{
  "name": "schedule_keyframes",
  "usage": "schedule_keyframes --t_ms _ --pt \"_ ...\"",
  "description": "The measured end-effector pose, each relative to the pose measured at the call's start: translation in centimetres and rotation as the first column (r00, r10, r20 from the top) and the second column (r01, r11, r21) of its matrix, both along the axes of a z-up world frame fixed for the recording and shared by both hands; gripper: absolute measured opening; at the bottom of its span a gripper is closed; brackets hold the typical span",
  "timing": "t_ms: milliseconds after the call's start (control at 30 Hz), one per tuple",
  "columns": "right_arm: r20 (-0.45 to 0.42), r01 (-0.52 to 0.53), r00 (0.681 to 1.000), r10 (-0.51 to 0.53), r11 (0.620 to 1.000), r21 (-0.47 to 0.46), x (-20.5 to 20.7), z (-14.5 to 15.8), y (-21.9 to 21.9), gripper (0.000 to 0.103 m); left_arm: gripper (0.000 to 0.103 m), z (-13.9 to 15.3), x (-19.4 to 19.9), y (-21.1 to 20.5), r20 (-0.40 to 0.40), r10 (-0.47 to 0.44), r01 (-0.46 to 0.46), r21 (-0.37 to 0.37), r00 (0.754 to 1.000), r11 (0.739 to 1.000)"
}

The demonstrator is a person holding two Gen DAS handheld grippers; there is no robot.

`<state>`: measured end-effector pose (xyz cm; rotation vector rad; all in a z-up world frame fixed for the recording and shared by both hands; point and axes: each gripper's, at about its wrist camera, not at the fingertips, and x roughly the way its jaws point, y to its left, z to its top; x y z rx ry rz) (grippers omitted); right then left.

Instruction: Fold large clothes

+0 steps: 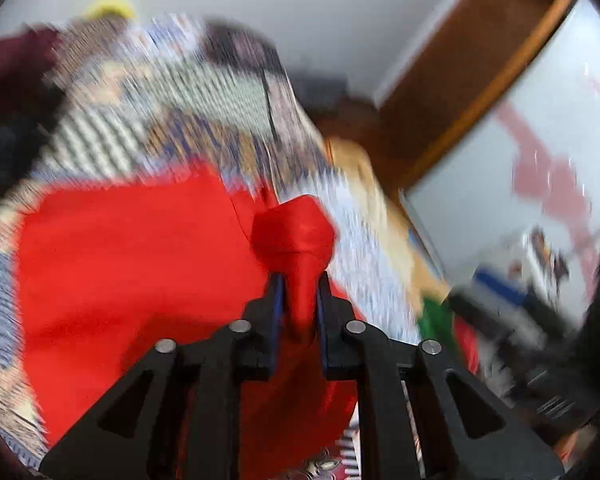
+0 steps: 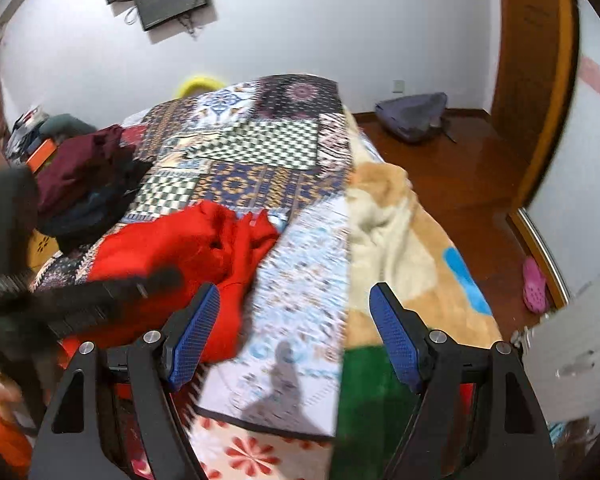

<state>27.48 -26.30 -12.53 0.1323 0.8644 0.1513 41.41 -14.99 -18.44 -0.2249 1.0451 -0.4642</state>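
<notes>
On the bed: red garment (image 2: 188, 240) spread on patterned quilt (image 2: 260, 148)
Left gripper (image 1: 298, 292): clamped on bunched red cloth
Right gripper (image 2: 296, 336): jaws wide apart, holding nothing

Motion-blurred throughout the left wrist view: patterned bedspread (image 1: 204, 120) beyond the left tongs (image 1: 298, 292), items to their right unidentifiable. Red garment (image 1: 140, 260) cut off at lower edge. Dark smeared object (image 2: 100, 296) left of right tongs (image 2: 294, 336), unidentifiable.
</notes>
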Motion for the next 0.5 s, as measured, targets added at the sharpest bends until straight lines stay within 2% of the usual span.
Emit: schedule_keyframes --t_ms 67,200,367,500 --pt "-0.003 0.003 1.0 -0.003 1.0 -0.001 -0.3 -0.2 -0.3 0.074 0.016 -1.0 -0.7 -0.9 -0.001 -0.037 0.037 0.053 0.999 0.998" --pt "-0.002 -0.006 1.0 0.006 1.0 0.003 -0.6 -0.1 -0.2 0.074 0.043 -0.6 -2.3 0.3 0.004 -0.103 0.103 0.043 0.995 0.994" --pt "0.026 -0.052 0.998 0.051 0.998 0.035 -1.0 1.1 1.4 0.074 0.048 2.1 -6.5 1.4 0.069 -0.17 0.162 0.109 0.983 0.981" --pt "0.056 -0.128 0.991 0.126 0.991 0.034 -0.8 2.1 4.3 0.074 0.06 3.5 -8.3 4.2 0.163 -0.141 0.107 0.2 0.977 0.974"
